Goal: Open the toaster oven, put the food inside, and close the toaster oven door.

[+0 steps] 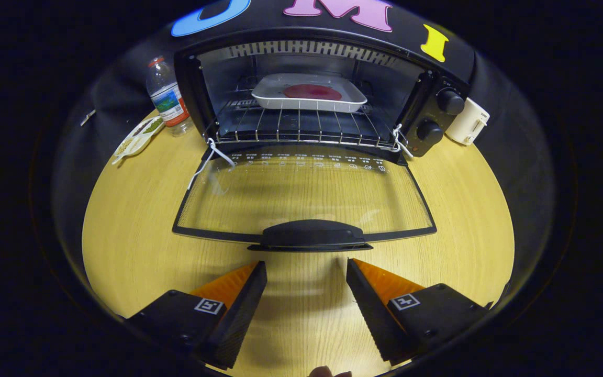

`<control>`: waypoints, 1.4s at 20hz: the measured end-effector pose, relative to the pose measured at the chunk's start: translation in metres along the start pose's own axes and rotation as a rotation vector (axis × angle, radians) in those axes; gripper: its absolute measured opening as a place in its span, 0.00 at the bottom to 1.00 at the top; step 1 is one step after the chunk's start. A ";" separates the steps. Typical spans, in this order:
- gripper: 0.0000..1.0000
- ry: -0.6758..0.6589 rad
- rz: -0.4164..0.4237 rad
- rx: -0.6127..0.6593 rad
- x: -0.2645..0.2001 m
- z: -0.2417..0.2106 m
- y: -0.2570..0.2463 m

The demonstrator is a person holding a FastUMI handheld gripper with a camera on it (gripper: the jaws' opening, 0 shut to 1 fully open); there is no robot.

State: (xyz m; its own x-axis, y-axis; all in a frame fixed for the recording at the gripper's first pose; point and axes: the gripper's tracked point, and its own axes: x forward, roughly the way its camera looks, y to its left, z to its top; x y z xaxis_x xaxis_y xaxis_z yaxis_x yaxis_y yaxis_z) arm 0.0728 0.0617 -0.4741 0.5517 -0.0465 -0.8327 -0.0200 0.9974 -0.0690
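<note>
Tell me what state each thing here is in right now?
Toaster oven door: fully open, lying flat.
Tray of food: inside on the wire rack.
Gripper: open, holding nothing, just short of the door handle.
Water bottle: upright, capped.
White cup: upright beside the oven.

The rear of the white tray (309, 95) blends into the dim oven cavity, and what the red item (312, 92) on it is cannot be told. The toaster oven (437, 84) hides part of the white appliance (468, 122) behind it. Print along the glass door (306, 196) is too small to read. The contents of the packet (136, 137) beside the bottle (168, 98) are unclear. The open fingers (306, 272) have their bases cut off.
</note>
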 end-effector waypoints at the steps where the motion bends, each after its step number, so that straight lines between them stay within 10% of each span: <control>1: 0.99 0.004 0.000 0.013 0.003 0.002 -0.001; 15: 1.00 -0.105 0.017 0.031 -0.039 0.036 -0.007; 28: 1.00 -0.375 0.037 0.057 -0.106 0.176 -0.012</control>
State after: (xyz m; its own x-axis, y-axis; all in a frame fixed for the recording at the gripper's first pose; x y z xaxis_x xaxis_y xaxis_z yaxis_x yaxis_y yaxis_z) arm 0.1610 0.0640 -0.2885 0.8186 0.0021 -0.5744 -0.0050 1.0000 -0.0035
